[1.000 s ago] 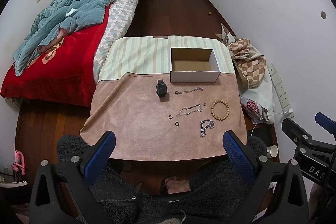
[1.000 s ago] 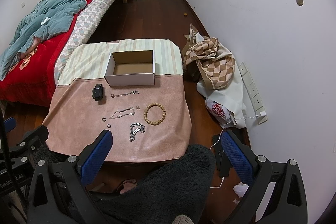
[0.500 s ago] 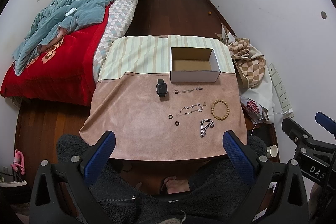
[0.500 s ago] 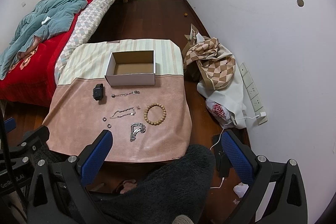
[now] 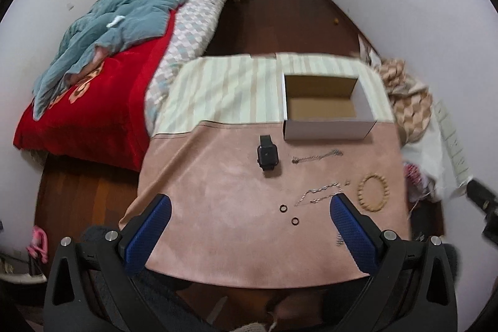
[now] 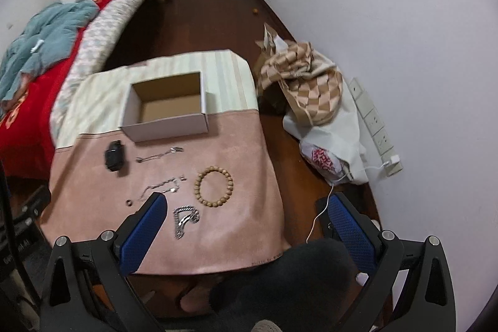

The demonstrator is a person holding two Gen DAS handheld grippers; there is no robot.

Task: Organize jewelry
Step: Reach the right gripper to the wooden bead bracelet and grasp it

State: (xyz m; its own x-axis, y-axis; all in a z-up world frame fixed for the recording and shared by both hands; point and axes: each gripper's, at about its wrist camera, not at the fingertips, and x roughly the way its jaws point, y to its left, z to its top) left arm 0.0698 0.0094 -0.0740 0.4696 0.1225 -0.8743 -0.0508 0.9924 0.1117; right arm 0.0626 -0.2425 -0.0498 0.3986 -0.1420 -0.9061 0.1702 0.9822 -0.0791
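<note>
Both grippers have moved forward and down toward the table (image 5: 218, 238) in the last half second, so the jewelry now looms larger in both views; nothing on the cloth has shifted, and the box is still empty, so sorting has not begun. Going left to right across the pink half of the table: the black watch (image 5: 267, 156) lies toward the middle, just short of the box's near left corner; two small dark rings (image 5: 282, 208) sit closer to the near edge; a thin chain (image 5: 317, 157) lies just in front of the box, with a second, looser chain (image 5: 320, 193) below it; the heavy silver chain (image 6: 185, 218) is nearest the front edge; and the wooden bead bracelet (image 5: 373, 192) lies toward the right edge. The open cardboard box (image 5: 326, 129) stands at the seam where the striped cloth begins. The left gripper (image 5: 249, 232) hangs with its jaws spread wide and holding nothing, above the near edge. The right gripper (image 6: 246, 226) is likewise wide apart and empty, its left finger close over the heavy silver chain, which is probably the first pick, though motion blur makes its height uncertain.
</note>
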